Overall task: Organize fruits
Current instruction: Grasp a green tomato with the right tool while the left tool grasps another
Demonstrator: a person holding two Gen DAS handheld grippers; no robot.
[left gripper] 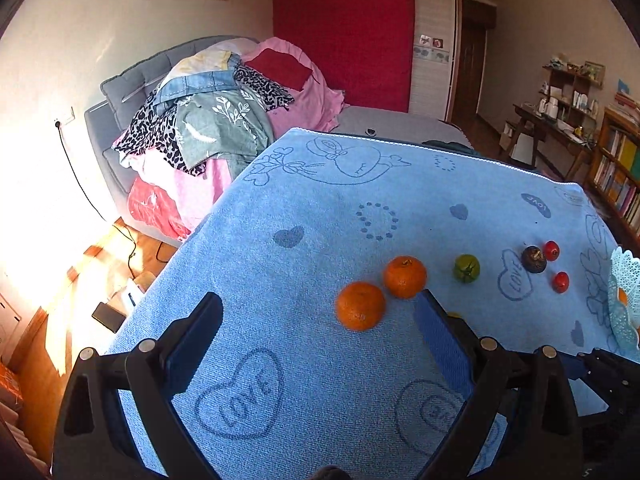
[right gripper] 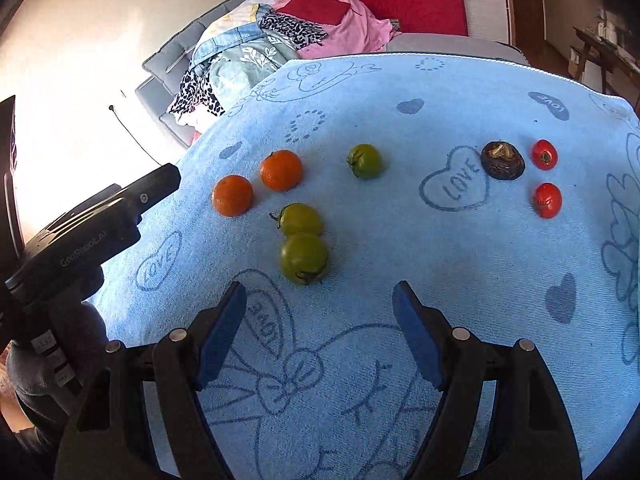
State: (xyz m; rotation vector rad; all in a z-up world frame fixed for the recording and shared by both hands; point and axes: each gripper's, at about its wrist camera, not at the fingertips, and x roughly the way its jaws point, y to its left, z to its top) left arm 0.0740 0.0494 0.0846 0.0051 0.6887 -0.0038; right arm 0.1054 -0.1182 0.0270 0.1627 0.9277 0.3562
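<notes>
Fruits lie on a blue towel (right gripper: 400, 240). Two oranges (left gripper: 360, 305) (left gripper: 405, 276) sit side by side; they also show in the right wrist view (right gripper: 233, 195) (right gripper: 281, 170). Three green tomatoes (right gripper: 303, 258) (right gripper: 300, 219) (right gripper: 364, 161), a dark brown fruit (right gripper: 502, 160) and two red tomatoes (right gripper: 544, 154) (right gripper: 547, 200) lie beyond. My left gripper (left gripper: 318, 312) is open and empty, just short of the near orange. My right gripper (right gripper: 320, 304) is open and empty, just short of the nearest green tomato.
A light blue lace-edged basket (left gripper: 624, 300) with something orange in it stands at the towel's right edge. A bed piled with clothes (left gripper: 208, 120) lies behind the towel. The left gripper's body (right gripper: 80, 232) reaches in at the left of the right wrist view.
</notes>
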